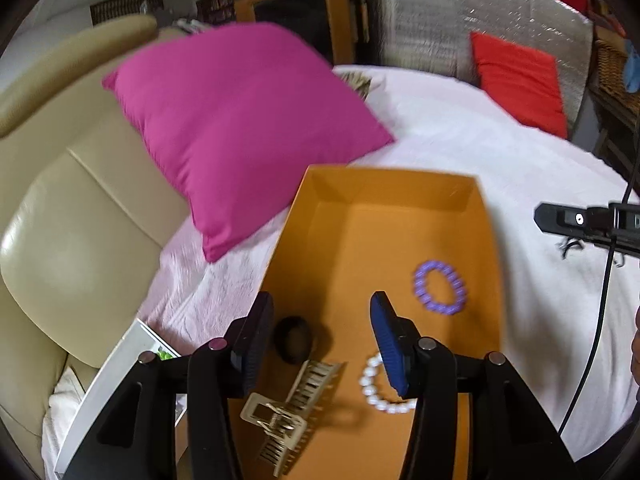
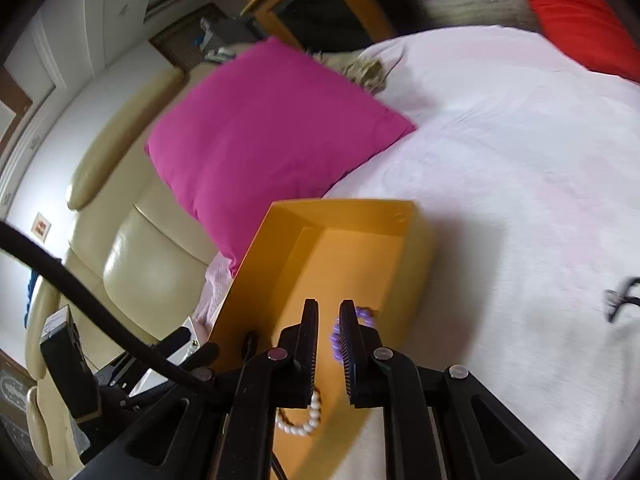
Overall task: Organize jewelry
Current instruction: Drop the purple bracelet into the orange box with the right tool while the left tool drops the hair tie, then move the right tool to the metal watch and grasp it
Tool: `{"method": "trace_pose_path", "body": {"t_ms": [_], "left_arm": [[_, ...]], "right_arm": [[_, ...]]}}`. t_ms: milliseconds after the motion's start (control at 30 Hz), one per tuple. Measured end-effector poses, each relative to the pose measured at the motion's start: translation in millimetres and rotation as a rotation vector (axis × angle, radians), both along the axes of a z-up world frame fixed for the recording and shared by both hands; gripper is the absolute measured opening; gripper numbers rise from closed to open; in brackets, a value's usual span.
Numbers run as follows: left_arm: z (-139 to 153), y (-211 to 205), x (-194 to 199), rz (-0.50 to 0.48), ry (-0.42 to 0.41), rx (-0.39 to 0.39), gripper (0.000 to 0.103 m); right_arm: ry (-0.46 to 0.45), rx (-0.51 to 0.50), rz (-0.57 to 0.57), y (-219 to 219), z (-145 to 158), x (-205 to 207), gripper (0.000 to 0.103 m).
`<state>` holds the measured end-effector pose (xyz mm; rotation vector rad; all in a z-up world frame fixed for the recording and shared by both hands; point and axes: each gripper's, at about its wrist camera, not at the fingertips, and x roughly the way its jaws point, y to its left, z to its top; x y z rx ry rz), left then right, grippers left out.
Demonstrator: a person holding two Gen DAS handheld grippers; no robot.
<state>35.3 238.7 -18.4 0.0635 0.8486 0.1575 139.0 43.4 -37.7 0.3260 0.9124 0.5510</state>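
Observation:
An orange box (image 1: pixel 328 200) lies on the pale pink bed cover. In it are a purple bead bracelet (image 1: pixel 440 293), a white pearl bracelet (image 1: pixel 376 394), a beige hair claw clip (image 1: pixel 292 404) and a dark ring-shaped hair tie (image 1: pixel 294 339). My left gripper (image 1: pixel 320 312) is open and empty above the box's near end. My right gripper (image 2: pixel 329 312) hovers over the box (image 2: pixel 420 248), its jaws a narrow gap apart with nothing between them. The purple bracelet (image 2: pixel 366 316) and pearl bracelet (image 2: pixel 304 420) show behind its fingers.
A magenta pillow (image 1: pixel 240 128) lies just behind the box against a beige leather headboard (image 1: pixel 72 232). A red pillow (image 1: pixel 520 80) is at the far right. A dark hair clip (image 2: pixel 620 300) lies on the bed cover to the right. A white tray edge (image 1: pixel 112 380) sits at the bed's left side.

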Motion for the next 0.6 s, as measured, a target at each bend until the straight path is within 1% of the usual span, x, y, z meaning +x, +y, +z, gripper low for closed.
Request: {"method": "trace_pose_path", "body": {"t_ms": [33, 100, 133, 167, 300, 367, 400, 600], "left_arm": [[8.3, -9.1, -3.6, -0.008, -0.021, 0.010, 0.060], [20.9, -23.1, -9.7, -0.021, -0.055, 0.028, 0.066], [26.6, -32.3, -11.4, -0.031, -0.070, 0.036, 0.066], [30.7, -39.5, -12.7, -0.040, -0.080, 0.042, 0.066], [46.4, -77.8, -17.3, -0.091, -0.118, 0.067, 0.066], [51.0, -99.1, -17.1, -0.119, -0.127, 0.072, 0.069], [51.7, -108.9, -16.5, -0.132, -0.129, 0.075, 0.073], [47.1, -180.5, -3.0, -0.216, -0.121, 0.101, 0.073]], "right_arm": [[-0.008, 0.001, -0.009, -9.7, 3.7, -4.4, 0.015], [-0.025, 0.007, -0.035, -32.6, 12.9, -14.4, 0.024], [-0.034, 0.013, -0.050, -45.7, 17.0, -20.3, 0.030], [-0.048, 0.019, -0.067, -61.0, 21.3, -27.5, 0.033], [-0.077, 0.021, -0.133, -113.4, 31.2, -47.8, 0.033], [-0.092, 0.035, -0.179, -145.5, 34.2, -59.1, 0.033], [-0.097, 0.040, -0.203, -159.1, 34.3, -63.4, 0.032], [-0.114, 0.086, -0.359, -244.8, 27.8, -86.0, 0.032]]}}
